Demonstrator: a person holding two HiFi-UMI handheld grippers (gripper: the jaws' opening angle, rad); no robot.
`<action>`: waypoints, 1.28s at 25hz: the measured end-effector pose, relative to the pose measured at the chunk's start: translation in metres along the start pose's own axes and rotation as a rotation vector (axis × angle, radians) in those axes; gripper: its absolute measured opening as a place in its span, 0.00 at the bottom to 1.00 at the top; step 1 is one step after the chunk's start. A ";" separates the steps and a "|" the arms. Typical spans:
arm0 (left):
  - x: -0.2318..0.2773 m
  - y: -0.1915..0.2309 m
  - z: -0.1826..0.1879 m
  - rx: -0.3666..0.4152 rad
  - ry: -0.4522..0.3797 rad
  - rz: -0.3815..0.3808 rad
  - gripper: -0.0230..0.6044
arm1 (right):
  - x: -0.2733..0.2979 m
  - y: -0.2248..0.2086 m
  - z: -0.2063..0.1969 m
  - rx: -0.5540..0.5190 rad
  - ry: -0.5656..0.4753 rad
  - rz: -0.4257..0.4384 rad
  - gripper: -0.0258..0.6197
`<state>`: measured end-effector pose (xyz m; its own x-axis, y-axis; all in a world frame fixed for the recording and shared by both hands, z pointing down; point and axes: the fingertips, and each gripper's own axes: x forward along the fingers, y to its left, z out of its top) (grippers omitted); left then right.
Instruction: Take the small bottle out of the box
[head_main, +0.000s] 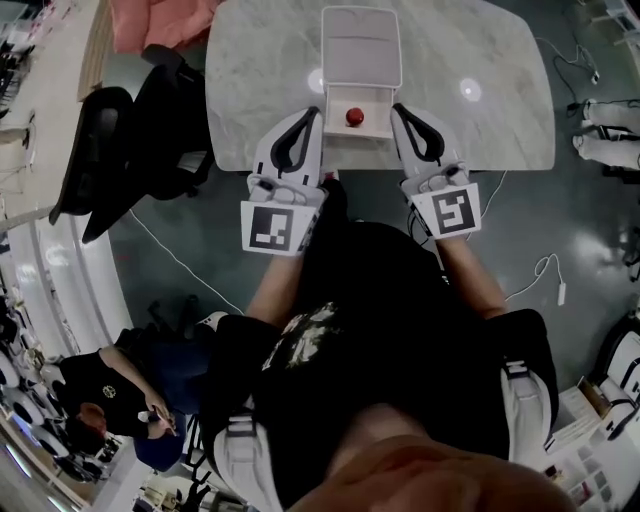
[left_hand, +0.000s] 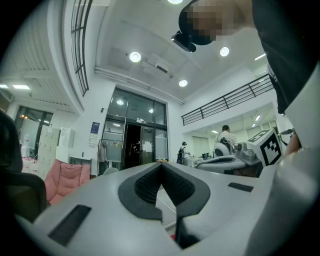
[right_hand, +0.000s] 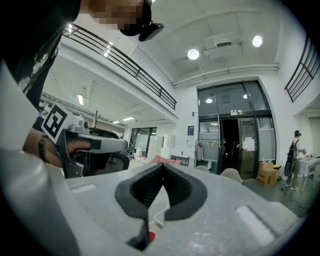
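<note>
Two hand-held grippers, both w/ jaws pressed together, nothing pinched. The left hand-held gripper (head_main: 312, 113) is just beside the left wall of the open white box (head_main: 360, 132), the right hand-held gripper (head_main: 397, 108) just beside its right wall. Btwn them, inside the box, sits the small bottle (head_main: 354, 116), red cap up. Lid (head_main: 361, 45) flipped back; box at near edge of marble counter (head_main: 480, 70).

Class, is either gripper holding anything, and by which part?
Nothing held: left gripper and right gripper are shut, empty; the small bottle sits in the box.
</note>
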<state>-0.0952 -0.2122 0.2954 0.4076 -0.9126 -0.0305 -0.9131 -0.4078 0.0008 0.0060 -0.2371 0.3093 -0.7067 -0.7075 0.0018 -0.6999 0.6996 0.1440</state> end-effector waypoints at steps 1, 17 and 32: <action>0.005 0.007 0.002 0.011 -0.003 -0.001 0.05 | 0.006 -0.004 0.000 -0.001 0.002 -0.005 0.03; 0.086 0.078 0.004 0.061 0.032 -0.117 0.05 | 0.095 -0.056 0.006 -0.005 -0.008 -0.115 0.03; 0.129 0.109 -0.026 0.036 0.088 -0.173 0.05 | 0.130 -0.084 -0.031 0.025 0.084 -0.172 0.03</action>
<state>-0.1421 -0.3754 0.3180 0.5570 -0.8283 0.0604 -0.8282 -0.5594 -0.0328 -0.0235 -0.3912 0.3279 -0.5661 -0.8220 0.0623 -0.8127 0.5692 0.1249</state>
